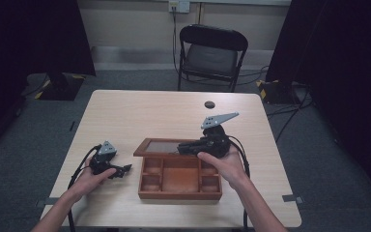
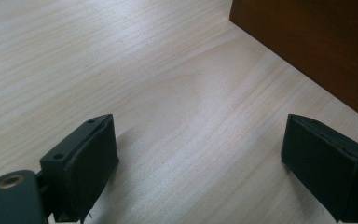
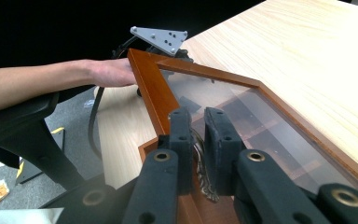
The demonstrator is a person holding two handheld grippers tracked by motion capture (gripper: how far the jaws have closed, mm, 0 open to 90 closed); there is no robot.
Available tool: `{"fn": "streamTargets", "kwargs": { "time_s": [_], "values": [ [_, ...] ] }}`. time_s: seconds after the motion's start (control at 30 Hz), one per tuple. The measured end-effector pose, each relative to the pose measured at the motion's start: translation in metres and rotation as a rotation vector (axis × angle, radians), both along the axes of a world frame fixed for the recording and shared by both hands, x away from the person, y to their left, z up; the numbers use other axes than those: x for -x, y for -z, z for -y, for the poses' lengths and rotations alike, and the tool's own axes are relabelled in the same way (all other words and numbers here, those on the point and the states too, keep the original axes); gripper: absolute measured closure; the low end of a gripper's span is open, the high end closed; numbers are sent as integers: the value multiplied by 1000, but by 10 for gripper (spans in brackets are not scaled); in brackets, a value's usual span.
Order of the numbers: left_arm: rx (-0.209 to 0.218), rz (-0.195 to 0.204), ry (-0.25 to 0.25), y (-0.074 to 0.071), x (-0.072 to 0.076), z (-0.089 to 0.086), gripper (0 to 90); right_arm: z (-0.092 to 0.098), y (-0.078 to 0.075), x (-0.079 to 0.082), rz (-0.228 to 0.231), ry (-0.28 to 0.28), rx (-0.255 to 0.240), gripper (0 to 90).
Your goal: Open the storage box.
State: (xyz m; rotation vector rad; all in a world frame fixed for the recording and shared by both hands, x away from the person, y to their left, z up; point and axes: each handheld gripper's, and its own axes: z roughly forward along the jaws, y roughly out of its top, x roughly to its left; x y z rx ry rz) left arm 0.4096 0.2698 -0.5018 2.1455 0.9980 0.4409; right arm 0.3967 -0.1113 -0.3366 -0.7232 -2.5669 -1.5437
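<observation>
A brown wooden box (image 1: 179,195) with several compartments sits at the table's near middle. Its glass-paned lid (image 1: 160,145) is tilted up, hinged along the far side. My right gripper (image 1: 181,148) is shut on the lid's wooden frame (image 3: 151,88), with the jaws (image 3: 198,135) pinched over the frame edge. Left of the box, my left gripper (image 1: 124,169) lies low on the table, open with nothing between its pads (image 2: 198,158). The box's side wall (image 2: 317,42) stands just ahead of it to the right. Beyond the lid are the left gripper's grey plate (image 3: 159,36) and the hand (image 3: 107,72) holding it.
A small dark round spot (image 1: 209,104) lies on the light wooden table (image 1: 140,111) near its far edge. A black folding chair (image 1: 211,55) stands behind the table. Dark curtains hang at both sides, and cables run on the floor at the right.
</observation>
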Motion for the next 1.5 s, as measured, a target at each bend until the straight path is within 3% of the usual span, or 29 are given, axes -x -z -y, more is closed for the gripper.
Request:
{"fn": "streamTargets", "kwargs": {
  "time_s": [1.5],
  "values": [
    [2, 0, 1, 0, 0, 0, 97, 0, -11, -13, -1, -4, 7, 825]
  ]
}}
